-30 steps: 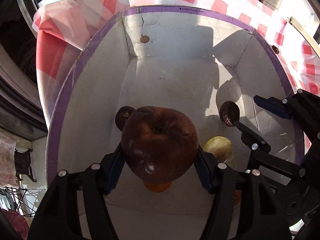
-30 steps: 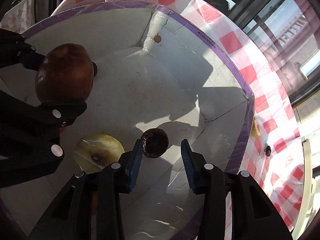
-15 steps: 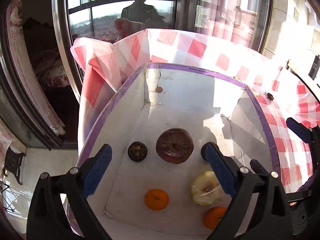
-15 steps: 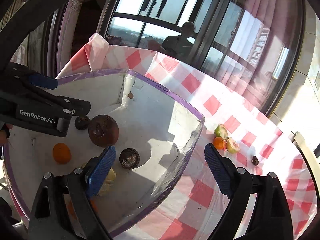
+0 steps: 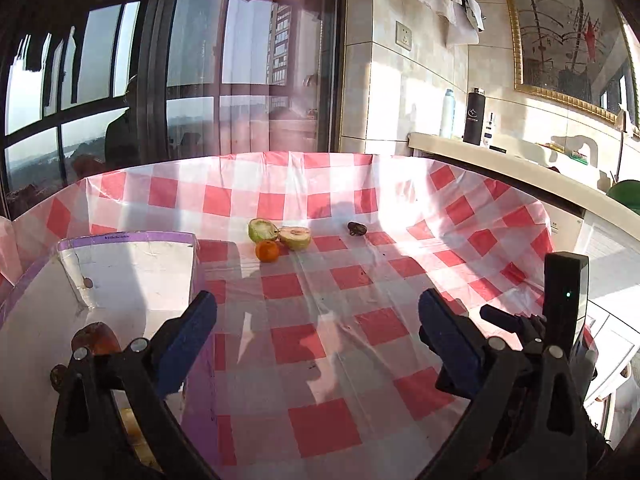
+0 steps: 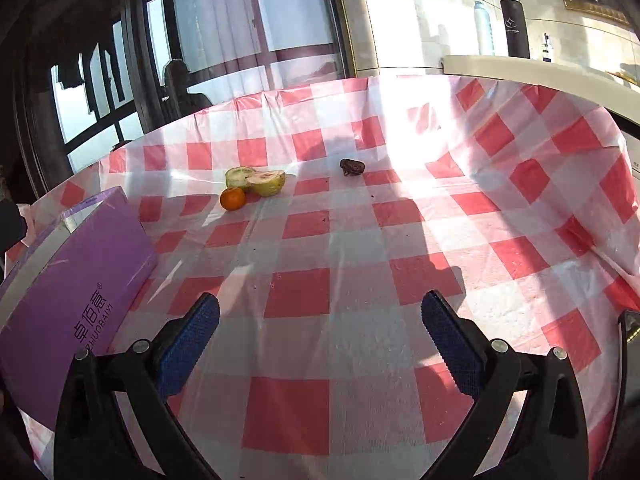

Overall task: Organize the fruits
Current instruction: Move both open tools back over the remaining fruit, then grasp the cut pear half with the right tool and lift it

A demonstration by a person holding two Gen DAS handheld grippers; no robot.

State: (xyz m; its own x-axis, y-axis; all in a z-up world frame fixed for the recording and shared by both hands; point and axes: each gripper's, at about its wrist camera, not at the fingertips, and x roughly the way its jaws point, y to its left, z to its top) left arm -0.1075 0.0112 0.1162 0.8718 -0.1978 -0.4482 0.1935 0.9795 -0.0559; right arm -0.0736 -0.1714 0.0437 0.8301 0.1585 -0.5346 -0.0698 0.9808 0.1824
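Note:
On the red-and-white checked tablecloth [image 5: 304, 344] lie a small orange [image 5: 267, 251], two green fruit halves [image 5: 262, 230] beside it, and a dark shrivelled fruit [image 5: 356, 228] further right. The purple-rimmed white box [image 5: 132, 268] stands at the left with a brown apple [image 5: 96, 338] inside. My left gripper [image 5: 316, 300] is open and empty over the cloth beside the box. My right gripper [image 6: 320, 300] has its jaws opening with nothing between them. In the right wrist view the orange [image 6: 232, 198], the fruit halves [image 6: 267, 183] and the dark fruit [image 6: 352, 167] lie far ahead, and the box [image 6: 72, 292] is at the left.
A counter [image 5: 500, 160] runs behind the table's right side, carrying a black bottle [image 5: 474, 116] and a white bottle [image 5: 447, 114]. Large windows [image 5: 100, 92] with a curtain stand behind the table. The cloth rises in folds at the far right edge.
Both grippers let go of their fruit in the box, opened wide and swung right, out over the tablecloth. The brown apple and the small dark fruit stayed in the box.

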